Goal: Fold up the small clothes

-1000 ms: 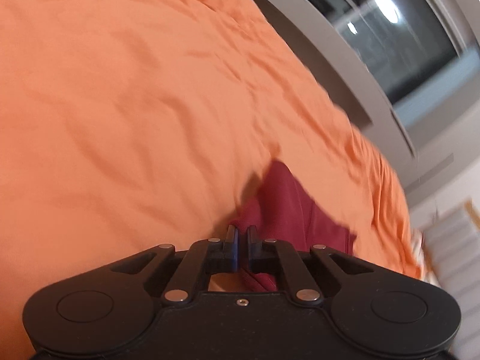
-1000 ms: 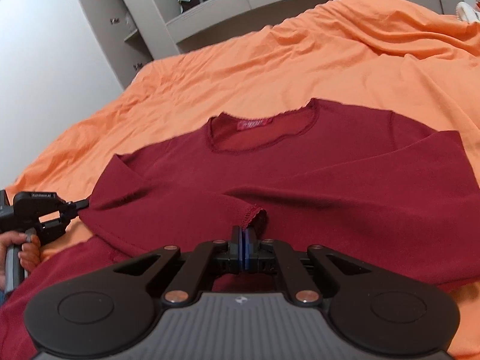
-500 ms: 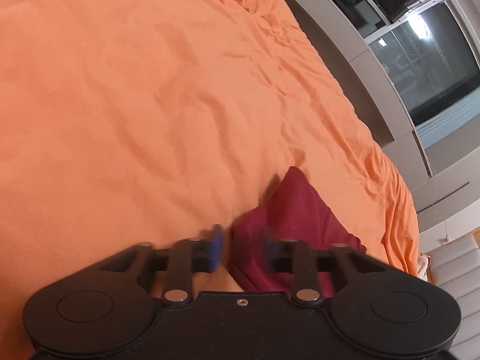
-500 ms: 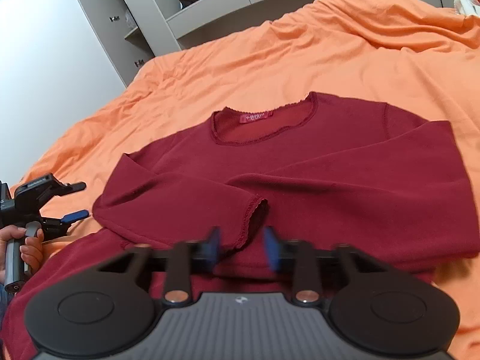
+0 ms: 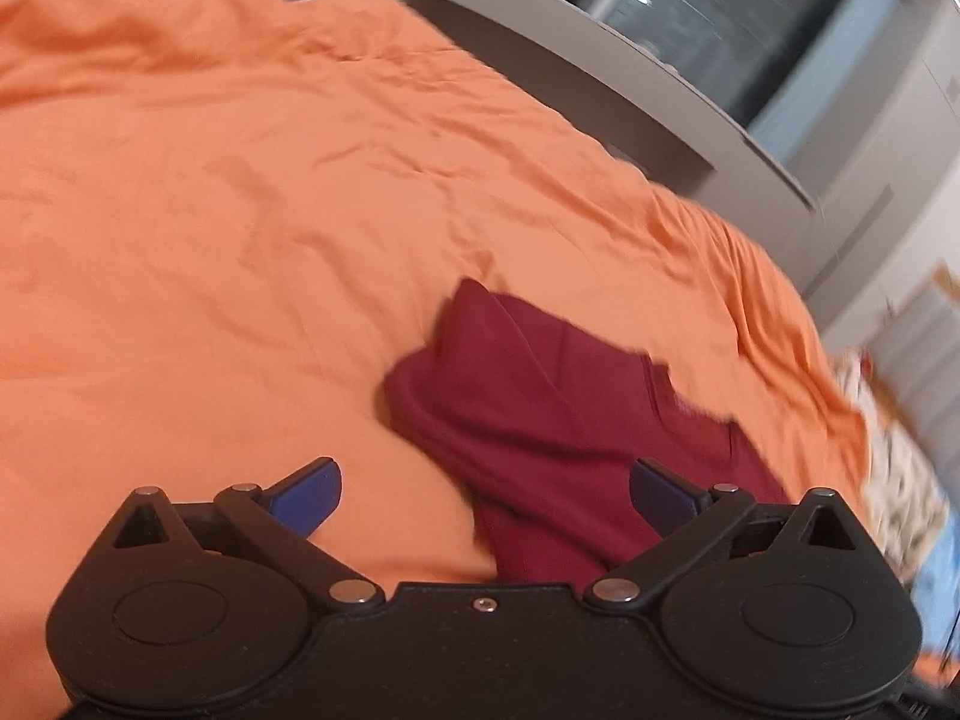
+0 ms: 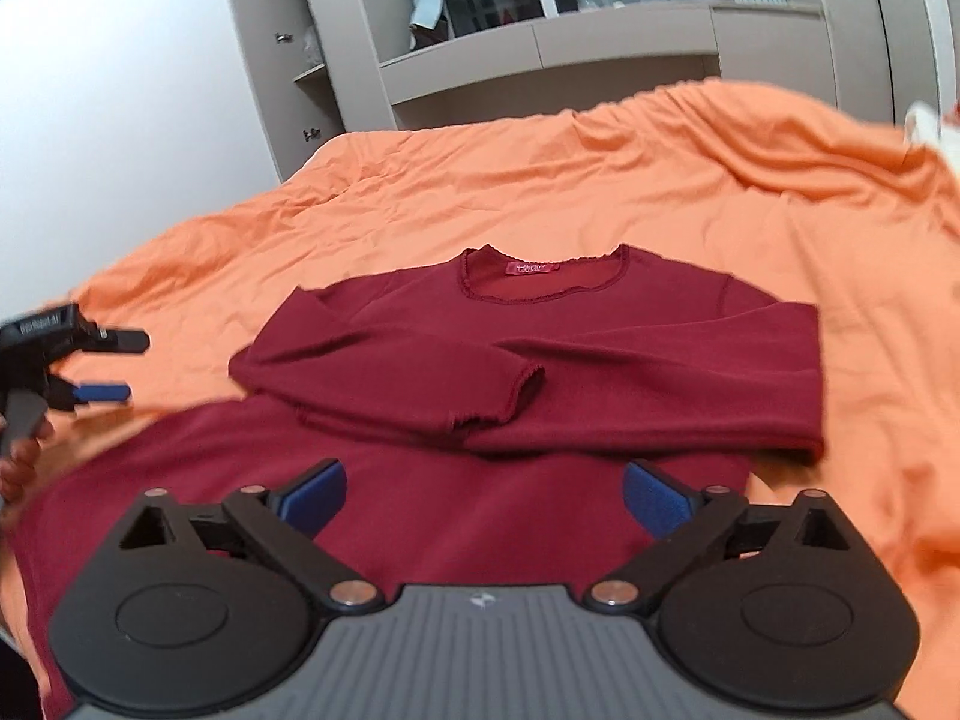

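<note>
**Maroon top flat on orange sheet, both claws wide**

Maroon top (image 6: 540, 360) spread face up on orange sheet (image 6: 600, 180), neckline with red label (image 6: 531, 268) toward the far wardrobe (image 6: 540, 48). Both sleeves folded in across the chest, cuffs meeting near the middle, frilled cuff (image 6: 522, 390) uppermost. Lower body of the garment running down toward the camera, under the right gripper (image 6: 483, 495).

Right gripper: fingers spread wide, blue pads (image 6: 315, 495) well apart, nothing between them, hovering over the hem area, not touching cloth as far as can be told.

Left gripper (image 5: 483, 495): likewise wide apart, blue pads (image 5: 309, 495) empty. Seen from its own camera, left pad over bare sheet (image 5: 240, 240), right pad over a bunched edge of the top (image 5: 540, 432). Contact with the cloth unclear; frame motion-blurred at right.

Same left gripper (image 6: 102, 363) visible from the right wrist view at far left, just off the top's left edge, above the sheet, with the holding hand (image 6: 21, 456) partly in view and blurred.

Behind the bed: grey wardrobe with a dark glass panel (image 5: 720, 30).
</note>
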A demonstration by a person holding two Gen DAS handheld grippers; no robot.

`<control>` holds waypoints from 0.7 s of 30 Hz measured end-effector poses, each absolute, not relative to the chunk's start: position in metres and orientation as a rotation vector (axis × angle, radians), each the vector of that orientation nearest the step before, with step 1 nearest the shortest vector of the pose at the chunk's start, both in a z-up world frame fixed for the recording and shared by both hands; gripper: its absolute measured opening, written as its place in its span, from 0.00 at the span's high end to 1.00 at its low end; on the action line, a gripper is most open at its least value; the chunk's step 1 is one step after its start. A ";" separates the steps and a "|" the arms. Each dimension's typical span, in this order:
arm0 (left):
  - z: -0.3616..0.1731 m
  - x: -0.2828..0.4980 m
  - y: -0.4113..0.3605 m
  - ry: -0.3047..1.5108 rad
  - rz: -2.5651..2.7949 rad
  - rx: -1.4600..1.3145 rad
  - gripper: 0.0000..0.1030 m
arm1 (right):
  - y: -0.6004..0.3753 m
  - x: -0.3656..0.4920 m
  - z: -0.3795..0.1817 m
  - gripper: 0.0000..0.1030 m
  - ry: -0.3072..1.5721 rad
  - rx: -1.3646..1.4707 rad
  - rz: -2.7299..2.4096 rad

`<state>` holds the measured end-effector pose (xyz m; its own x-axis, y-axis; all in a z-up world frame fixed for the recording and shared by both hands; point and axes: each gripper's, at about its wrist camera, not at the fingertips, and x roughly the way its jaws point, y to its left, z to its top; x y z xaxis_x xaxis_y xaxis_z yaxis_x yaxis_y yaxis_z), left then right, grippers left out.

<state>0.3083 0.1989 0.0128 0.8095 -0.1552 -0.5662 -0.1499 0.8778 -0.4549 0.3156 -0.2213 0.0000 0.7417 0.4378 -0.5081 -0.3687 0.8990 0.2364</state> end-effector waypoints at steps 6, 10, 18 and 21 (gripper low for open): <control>0.016 0.260 0.175 0.649 -0.067 -0.400 0.01 | -0.236 0.248 -0.004 0.00 0.521 0.072 0.367; 0.016 0.224 0.165 0.653 -0.067 -0.338 0.01 | -0.253 0.208 -0.011 0.00 0.526 0.147 0.320; 0.015 0.173 0.150 0.612 -0.067 -0.308 0.01 | -0.263 0.151 -0.025 0.00 0.515 0.227 0.304; 0.013 0.161 0.144 0.603 -0.061 -0.296 0.01 | -0.259 0.140 -0.024 0.12 0.495 0.240 0.316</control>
<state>0.1611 0.1442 0.0127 0.8231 -0.1420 -0.5498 -0.0297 0.9561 -0.2916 0.1397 -0.2588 -0.0239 0.8335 0.3524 -0.4255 -0.2376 0.9240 0.2997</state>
